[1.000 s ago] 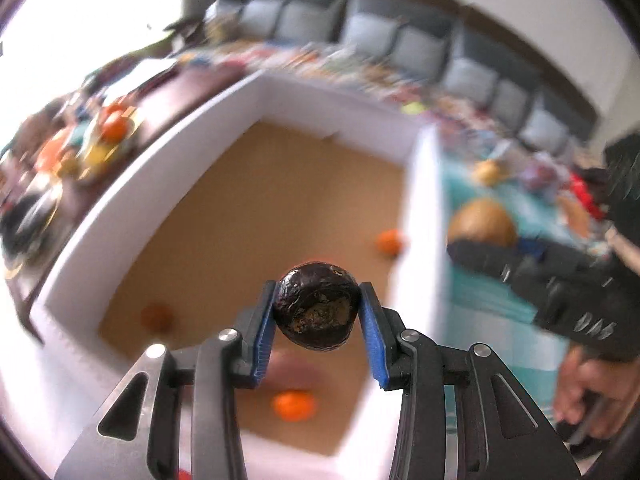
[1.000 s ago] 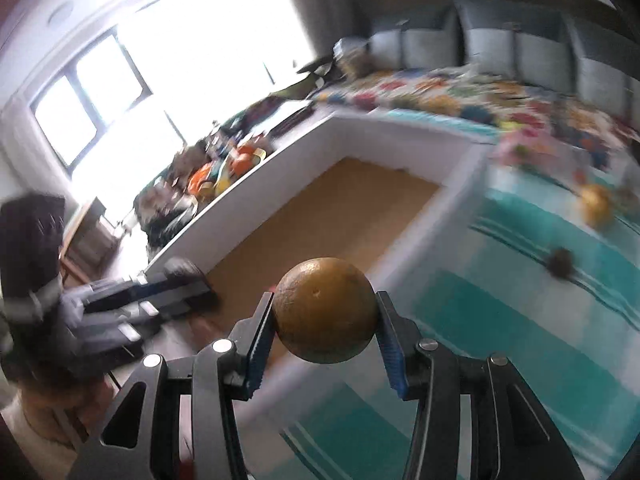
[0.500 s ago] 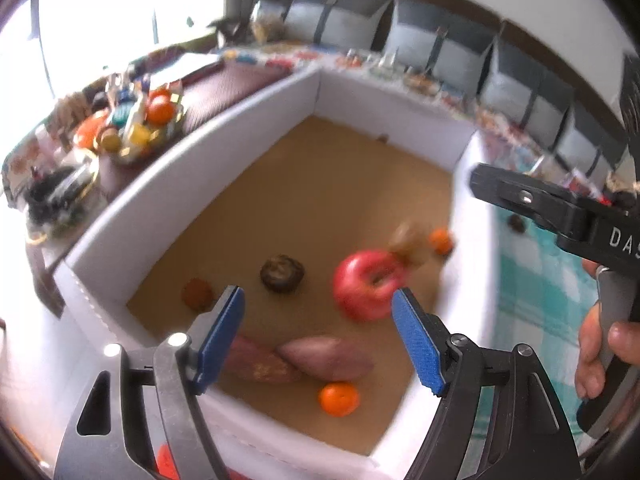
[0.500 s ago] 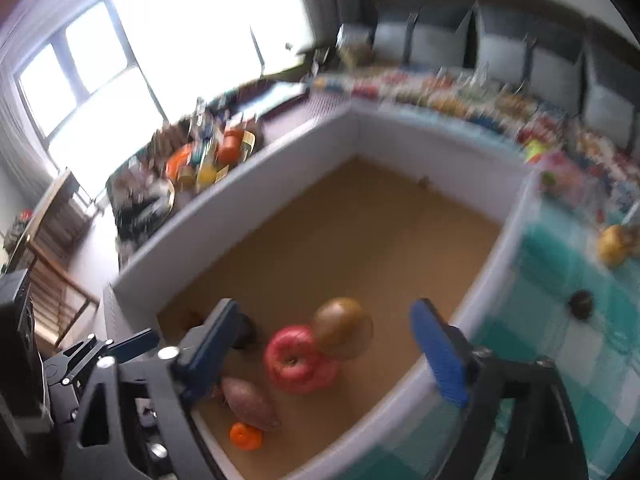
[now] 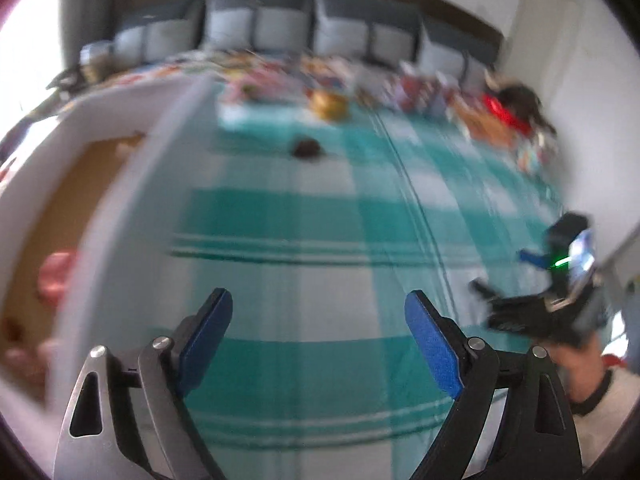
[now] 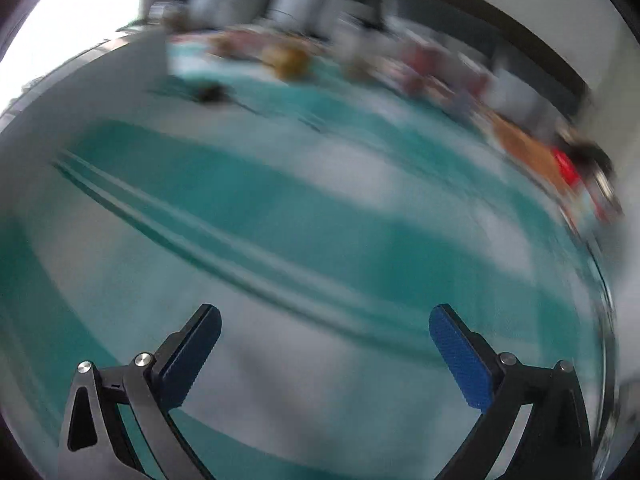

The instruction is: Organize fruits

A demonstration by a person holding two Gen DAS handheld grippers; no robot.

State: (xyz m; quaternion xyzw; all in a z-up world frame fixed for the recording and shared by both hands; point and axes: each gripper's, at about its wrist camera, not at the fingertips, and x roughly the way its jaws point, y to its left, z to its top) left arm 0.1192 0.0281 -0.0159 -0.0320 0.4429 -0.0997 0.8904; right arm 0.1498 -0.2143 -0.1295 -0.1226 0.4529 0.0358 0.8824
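Note:
My left gripper (image 5: 318, 304) hangs over the teal and white checked cloth (image 5: 320, 240), its jaws still opening with nothing between them. My right gripper (image 6: 325, 318) is over the same cloth (image 6: 320, 216), jaws also widening and empty; it also shows in the left wrist view as a right gripper (image 5: 532, 300) at the right edge. A small dark fruit (image 5: 306, 148) lies far ahead on the cloth, with a yellow-brown fruit (image 5: 330, 104) behind it. The white box (image 5: 116, 208) with a brown floor sits at left, a red fruit (image 5: 56, 276) inside. Both views are blurred.
A row of colourful packets (image 5: 400, 84) runs along the cloth's far edge, before grey sofa cushions (image 5: 280, 28). In the right wrist view the dark fruit (image 6: 210, 93) and the yellow-brown fruit (image 6: 288, 60) show as smears. A hand and sleeve (image 5: 592, 376) sit at lower right.
Both grippers opened and dropped their fruits, the dark one and the round brown one, into the white box. Both then swung right, away from the box, over the checked cloth.

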